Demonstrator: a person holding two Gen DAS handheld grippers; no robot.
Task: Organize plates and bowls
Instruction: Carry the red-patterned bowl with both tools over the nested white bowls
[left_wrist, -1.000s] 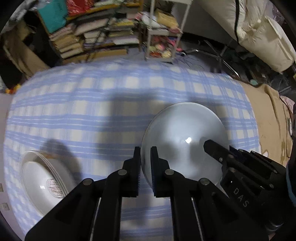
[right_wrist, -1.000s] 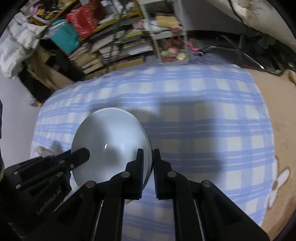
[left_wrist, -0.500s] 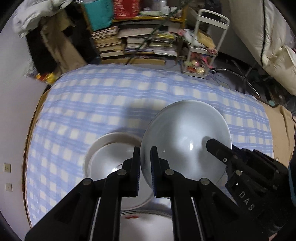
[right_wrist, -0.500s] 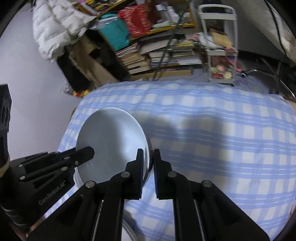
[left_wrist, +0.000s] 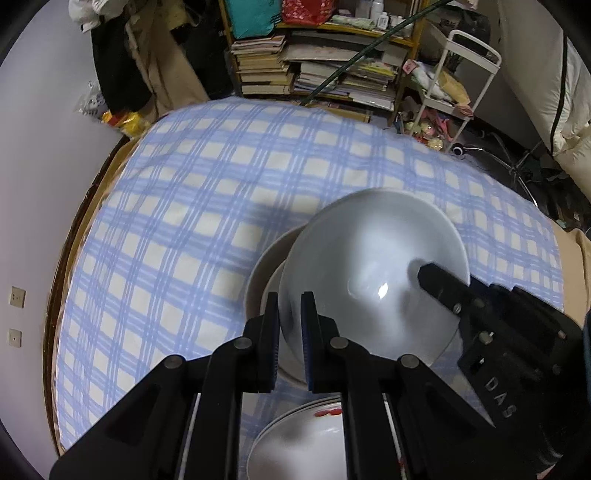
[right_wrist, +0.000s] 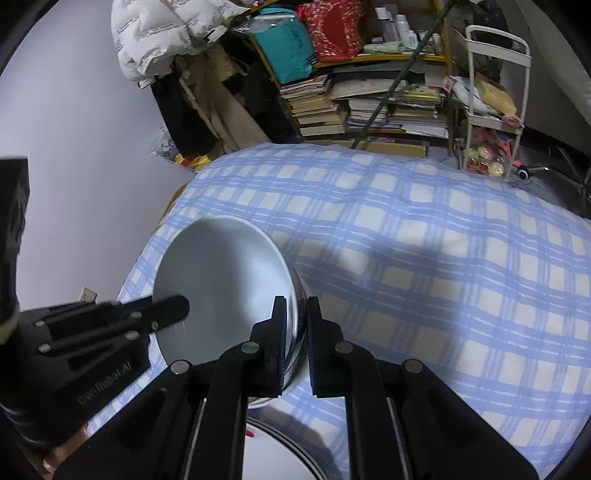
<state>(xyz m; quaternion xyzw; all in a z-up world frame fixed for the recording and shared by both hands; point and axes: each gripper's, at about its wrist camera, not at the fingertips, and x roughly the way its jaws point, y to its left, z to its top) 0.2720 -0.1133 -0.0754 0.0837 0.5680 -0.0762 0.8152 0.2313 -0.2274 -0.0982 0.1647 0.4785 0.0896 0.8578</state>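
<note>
The white bowl (left_wrist: 373, 273) is clamped at its left rim by the left claw (left_wrist: 290, 325) and at its right rim by the right claw (right_wrist: 295, 325), held tilted over another bowl (left_wrist: 264, 273) on the checked tabletop (left_wrist: 184, 206), plates (left_wrist: 295, 439) nearer.

Lower bowl (left_wrist: 264, 273) mostly hidden — plate stack (left_wrist: 295, 443) apparently edge-cropped.

A cluttered home room is showing here: ahead of the grippers, stacked books (left_wrist: 332, 79) are crowding a shelf, a white cart (right_wrist: 491, 110) is standing alongside (toys inside), a checked cloth (left_wrist: 192, 206) lying below.
</note>
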